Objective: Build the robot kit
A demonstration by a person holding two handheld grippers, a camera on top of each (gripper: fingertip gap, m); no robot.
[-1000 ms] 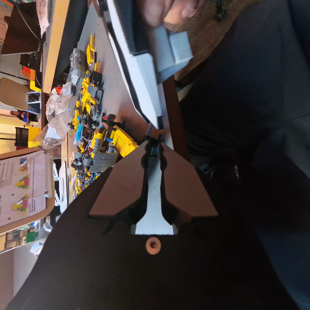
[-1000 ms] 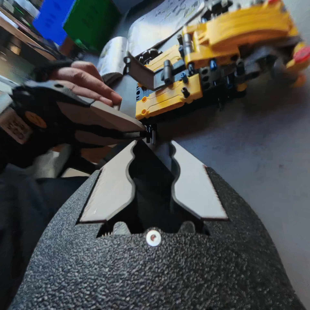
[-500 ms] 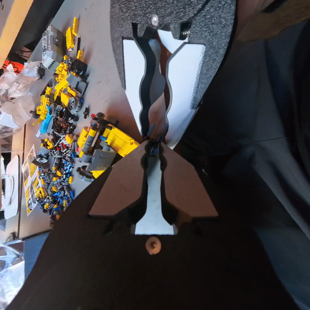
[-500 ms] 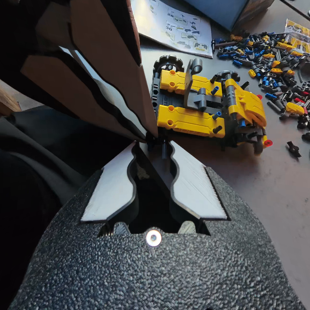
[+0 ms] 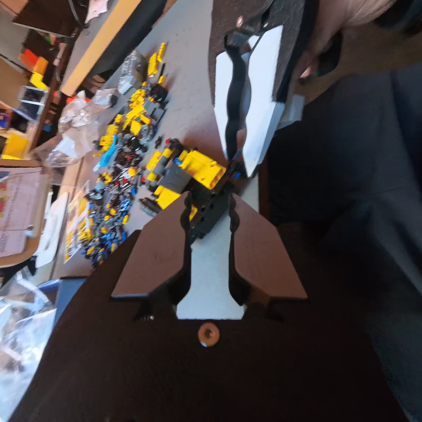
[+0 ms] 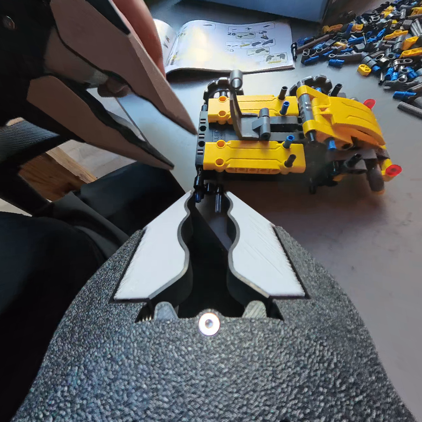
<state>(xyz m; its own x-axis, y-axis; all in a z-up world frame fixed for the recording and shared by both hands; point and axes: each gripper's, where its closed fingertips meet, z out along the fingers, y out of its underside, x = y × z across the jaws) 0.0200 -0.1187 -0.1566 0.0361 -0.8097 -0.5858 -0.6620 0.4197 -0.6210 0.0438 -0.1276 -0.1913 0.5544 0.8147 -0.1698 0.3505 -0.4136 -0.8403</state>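
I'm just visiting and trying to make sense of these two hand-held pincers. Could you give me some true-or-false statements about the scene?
1. The yellow model stands on the table. True.
2. The left gripper is open. True.
3. The booklet is closed. False: it lies open behind the model.
4. The right gripper is empty. False: a small black part with a blue pin sits between its fingertips, at the model's near corner.
5. The loose pieces are sorted in a tray. False: they lie heaped on the table.
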